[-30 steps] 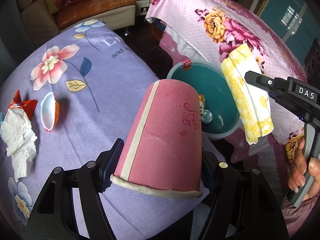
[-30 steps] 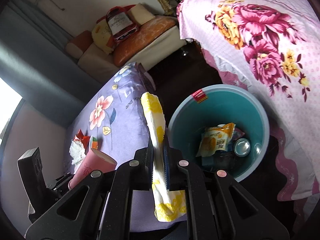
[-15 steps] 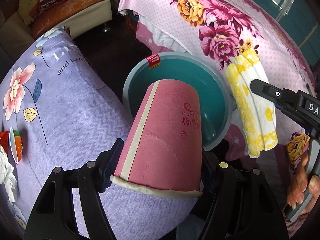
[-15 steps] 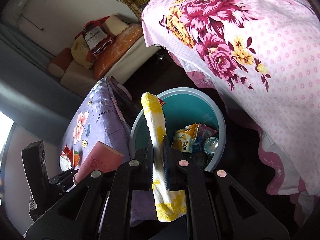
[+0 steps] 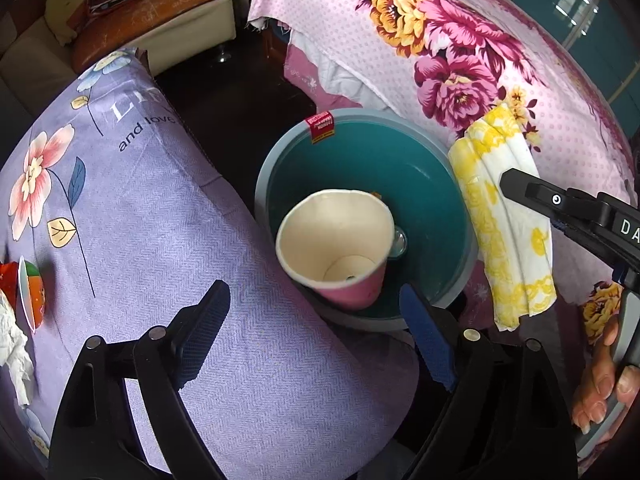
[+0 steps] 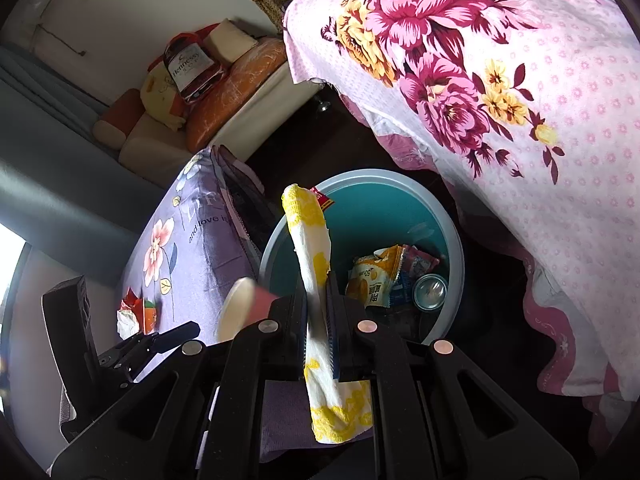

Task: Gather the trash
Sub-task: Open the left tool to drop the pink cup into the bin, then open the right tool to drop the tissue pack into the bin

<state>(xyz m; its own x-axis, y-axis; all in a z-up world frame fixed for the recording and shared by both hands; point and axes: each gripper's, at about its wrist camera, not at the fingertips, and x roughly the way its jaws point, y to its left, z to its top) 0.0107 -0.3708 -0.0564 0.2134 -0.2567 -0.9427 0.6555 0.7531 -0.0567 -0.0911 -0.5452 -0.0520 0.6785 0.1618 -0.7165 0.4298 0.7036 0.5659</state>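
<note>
My left gripper (image 5: 312,296) hangs over the near rim of the teal bin (image 5: 424,184), its jaws opening and no longer touching anything. The pink paper cup (image 5: 336,248) is loose just beyond the fingertips, its white mouth turned toward me, over the bin's opening. It shows as a blur in the right wrist view (image 6: 240,308). My right gripper (image 6: 318,300) is shut on a folded yellow-and-white napkin (image 6: 316,240), held above the bin's (image 6: 384,200) near edge. A snack packet (image 6: 372,276) and a can (image 6: 430,290) lie inside.
A purple floral cloth (image 5: 160,220) covers the surface on the left. It carries a crumpled white tissue (image 5: 12,344) and an orange-red wrapper (image 5: 30,292). A pink floral cloth (image 5: 460,40) drapes on the right. A sofa (image 5: 152,8) stands behind, and dark floor surrounds the bin.
The left jaws have spread and let go of the pink cup, which has tipped mouth-up and dropped toward the bin. Both grippers came closer over the bin. The right grip on the napkin is unchanged.
</note>
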